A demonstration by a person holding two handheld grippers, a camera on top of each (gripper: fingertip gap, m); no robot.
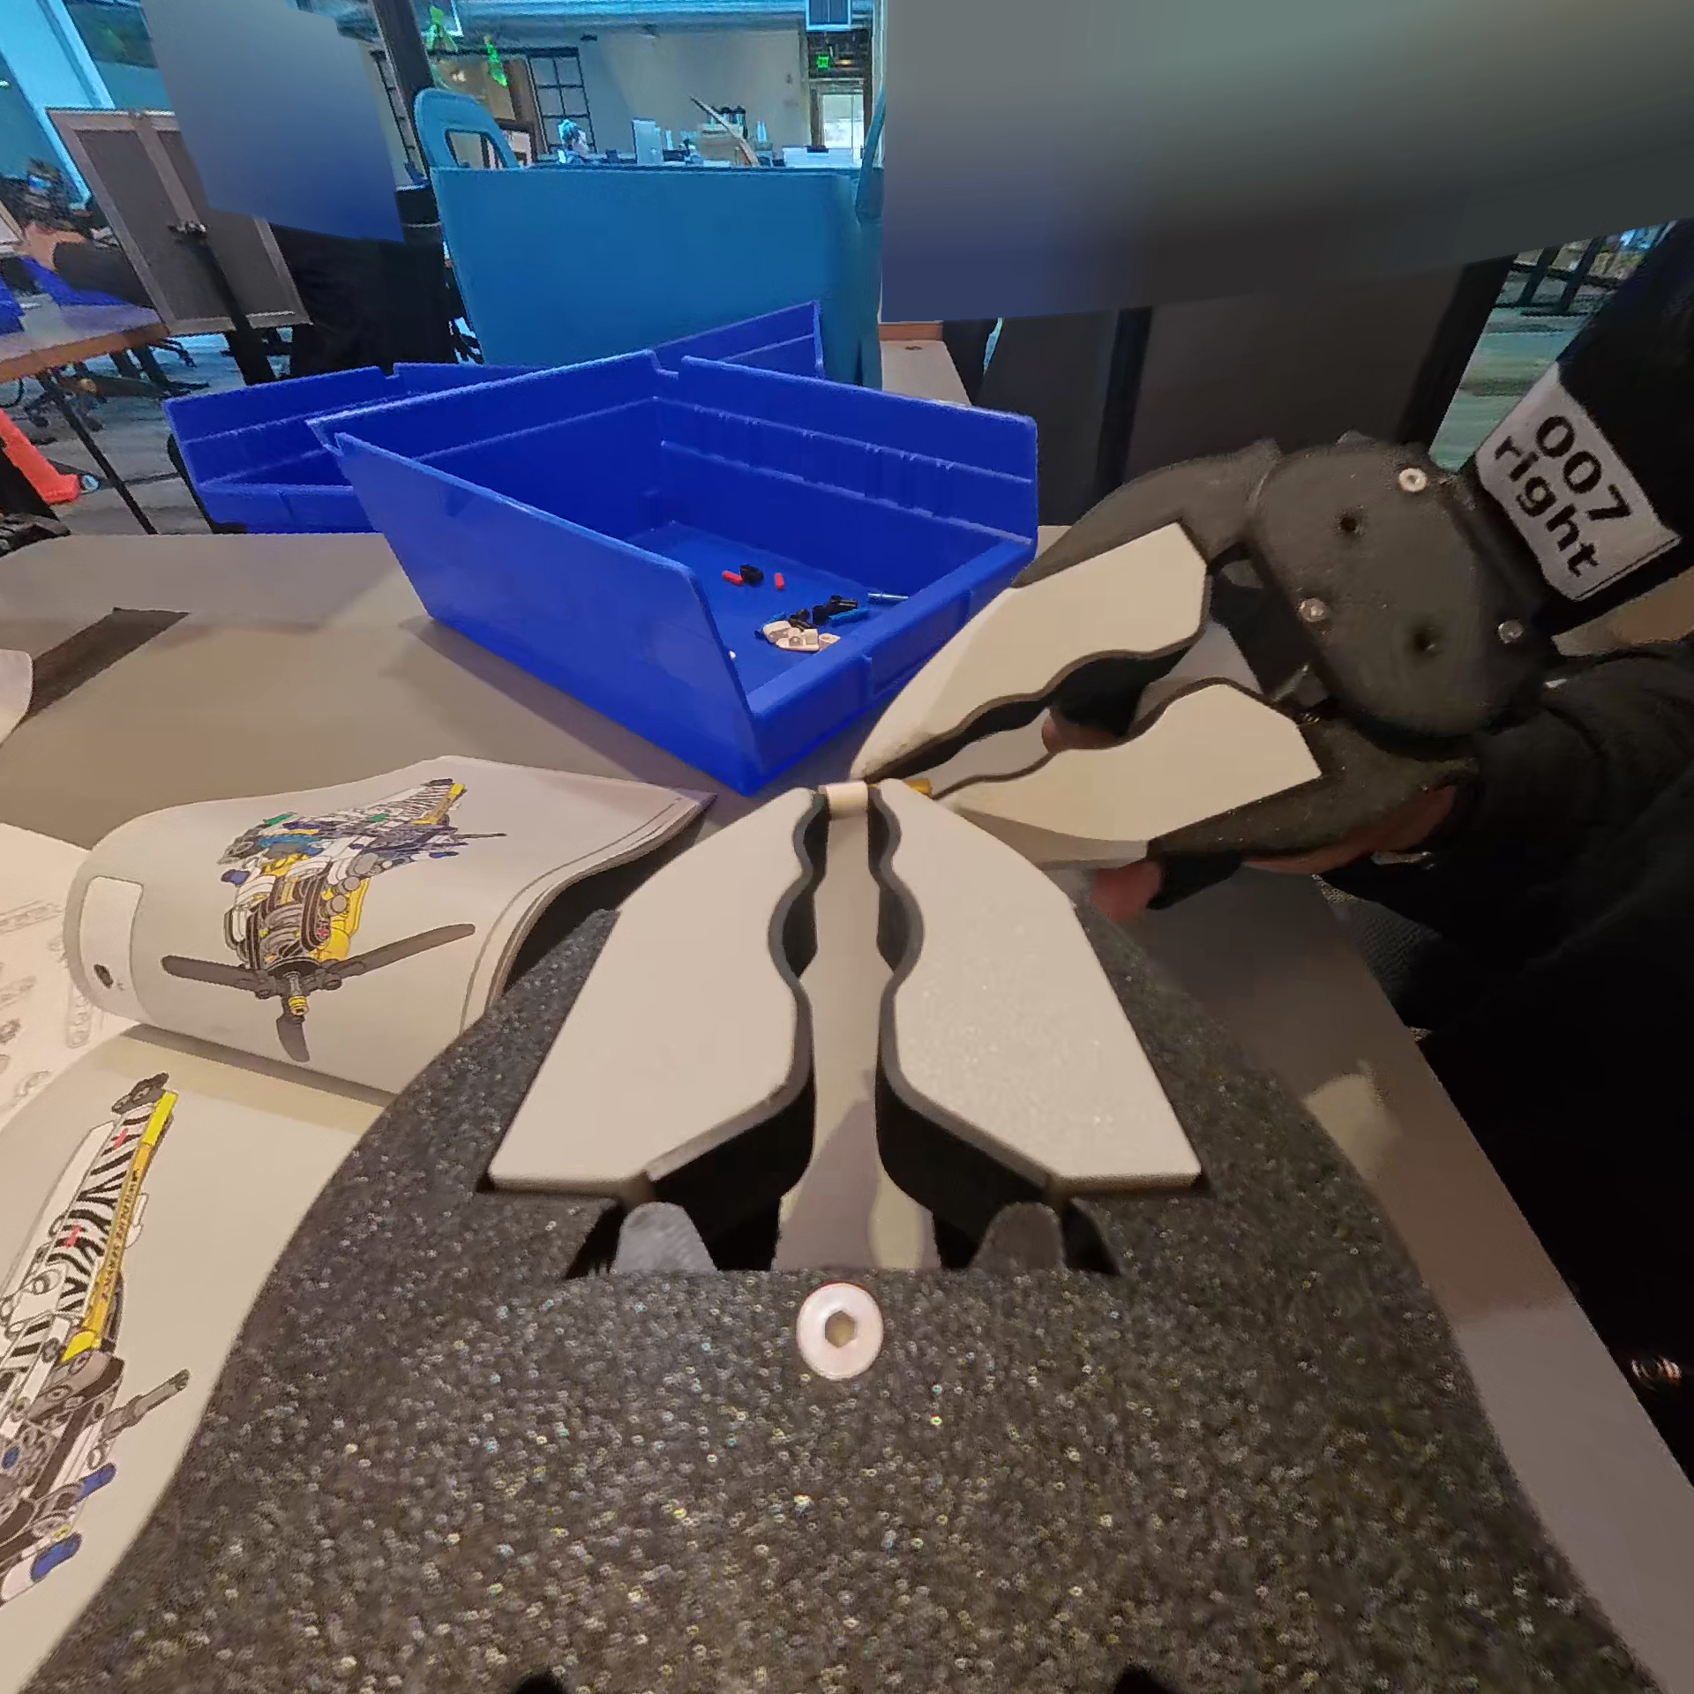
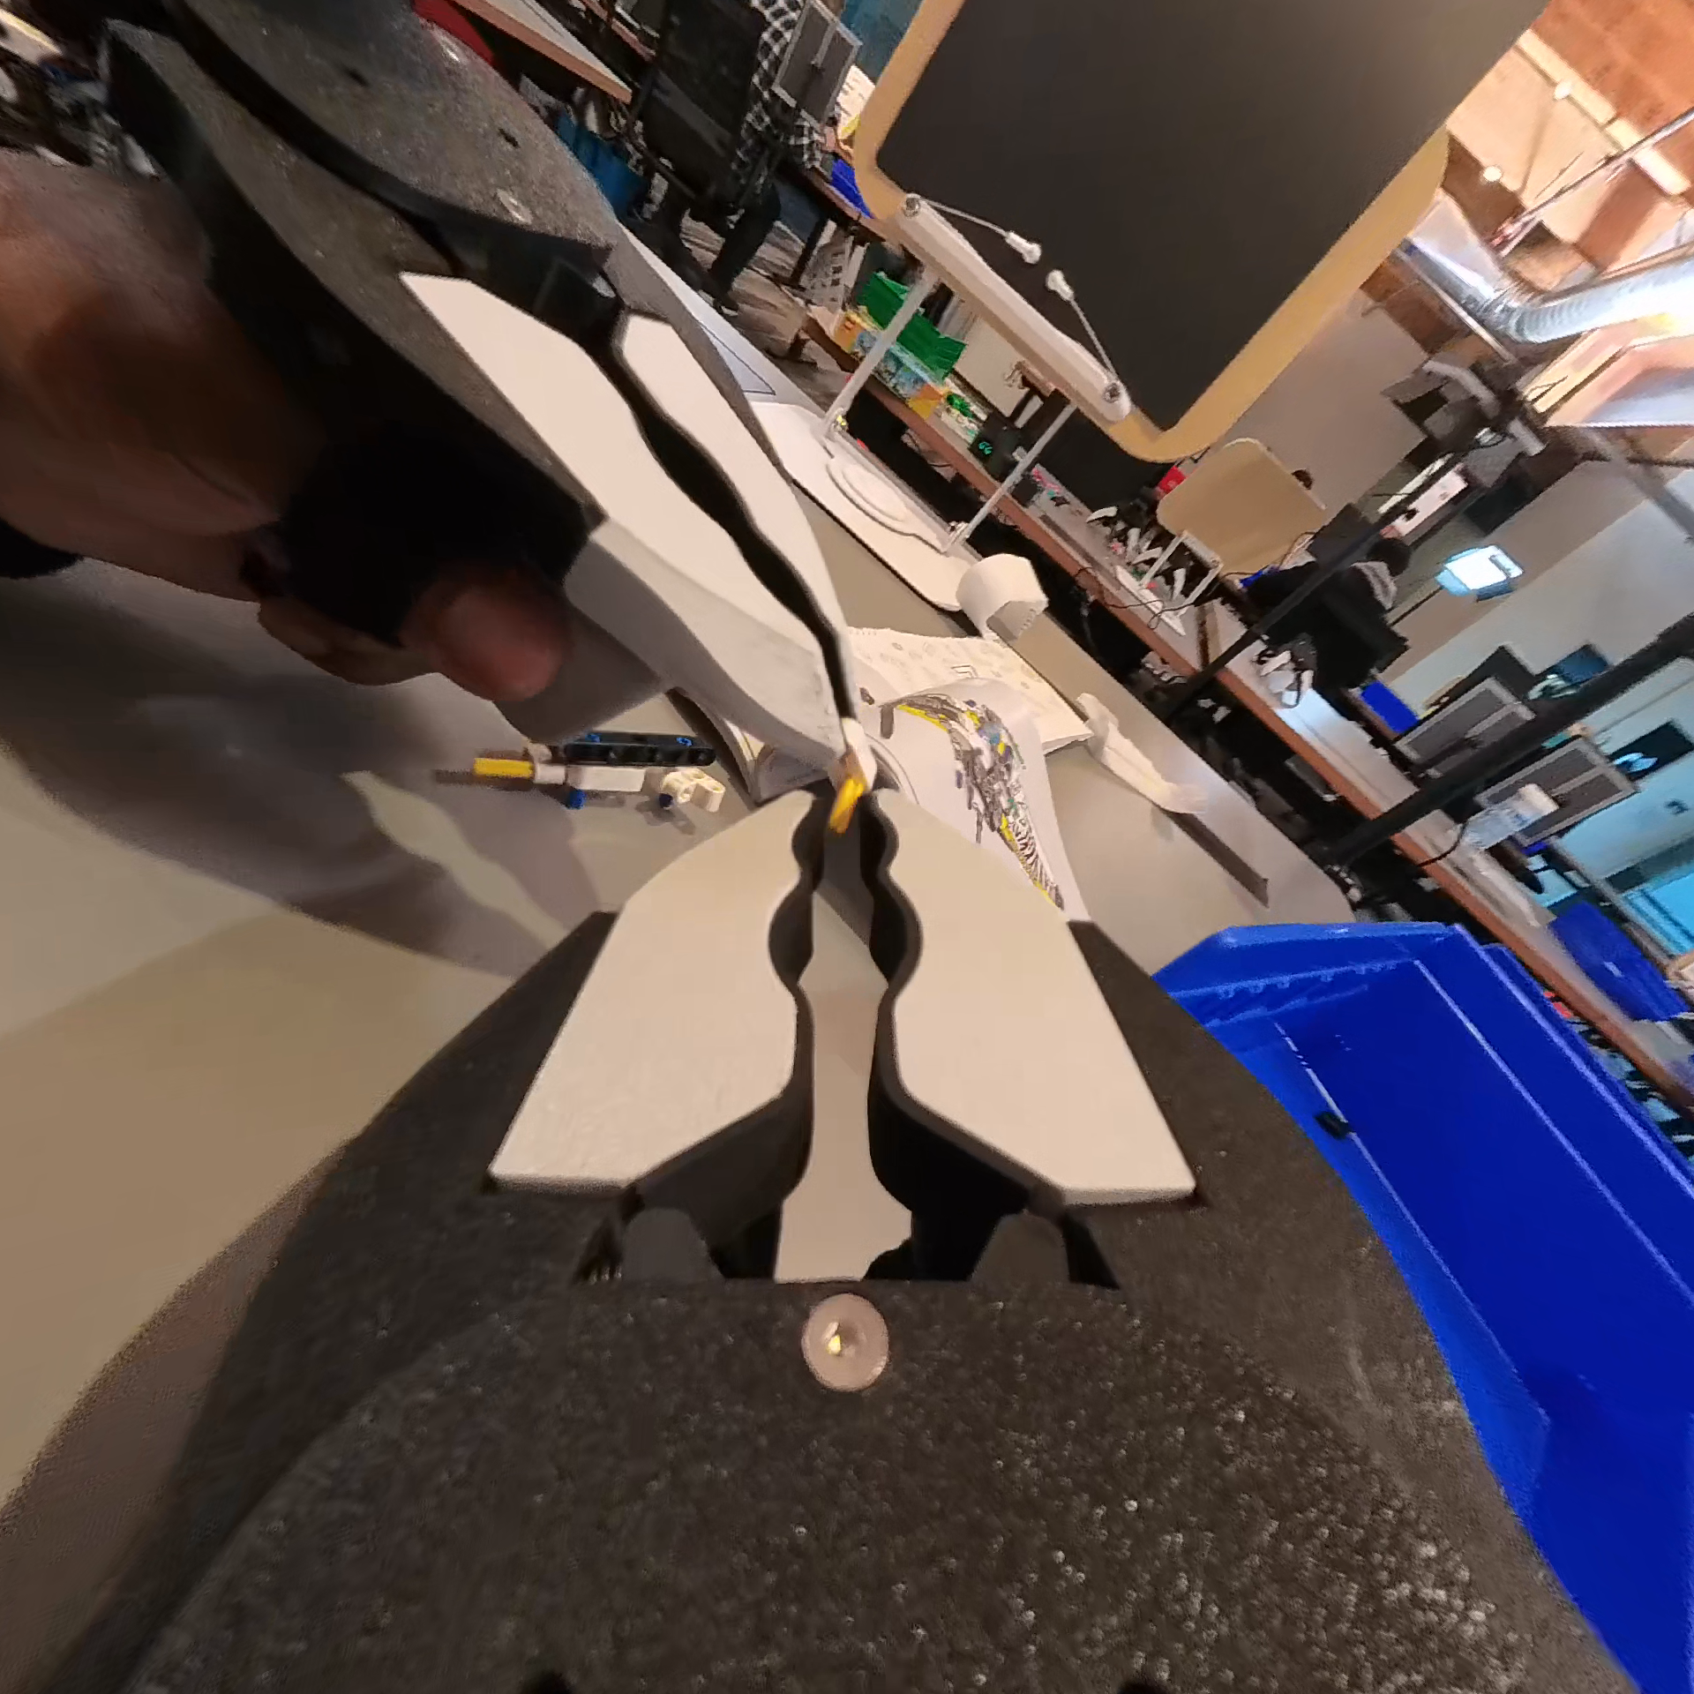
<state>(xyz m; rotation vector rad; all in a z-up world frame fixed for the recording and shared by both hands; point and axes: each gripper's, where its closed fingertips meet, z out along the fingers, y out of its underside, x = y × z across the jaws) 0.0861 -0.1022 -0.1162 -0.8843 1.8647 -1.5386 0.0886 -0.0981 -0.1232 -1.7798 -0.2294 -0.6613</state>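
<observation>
Grippers meet tip to tip above the grey table (image 1: 275,660). Left gripper (image 1: 844,797) is clamped on a small white sleeve (image 1: 844,796), a pad pressing each end. Right gripper (image 2: 841,811) comes in from the right side in the left wrist view, fingers nearly together, pinching a short yellow peg (image 2: 843,807). Peg end points into the sleeve; peg and sleeve touch, how far in I cannot tell. In the left wrist view only a sliver of yellow shows just right of the sleeve.

Blue bin (image 1: 550,550) sits just behind the tips, open front toward us, a few small loose parts (image 1: 797,623) on its floor: red, black, blue, beige. Second blue bin (image 1: 257,440) behind it, touching or nearly so.

Open booklet (image 1: 302,898) lies left of the left gripper, pages curled, coloured drawing of a propeller machine on it.

Right wrist view: small part-built assembly (image 2: 596,770) on the table beyond the left gripper, with a black holed beam, white block, yellow piece and blue pins. Gloved hand (image 2: 412,587) of the person holds the left gripper there. White paper roll (image 2: 1004,587) stands farther back on the table.
</observation>
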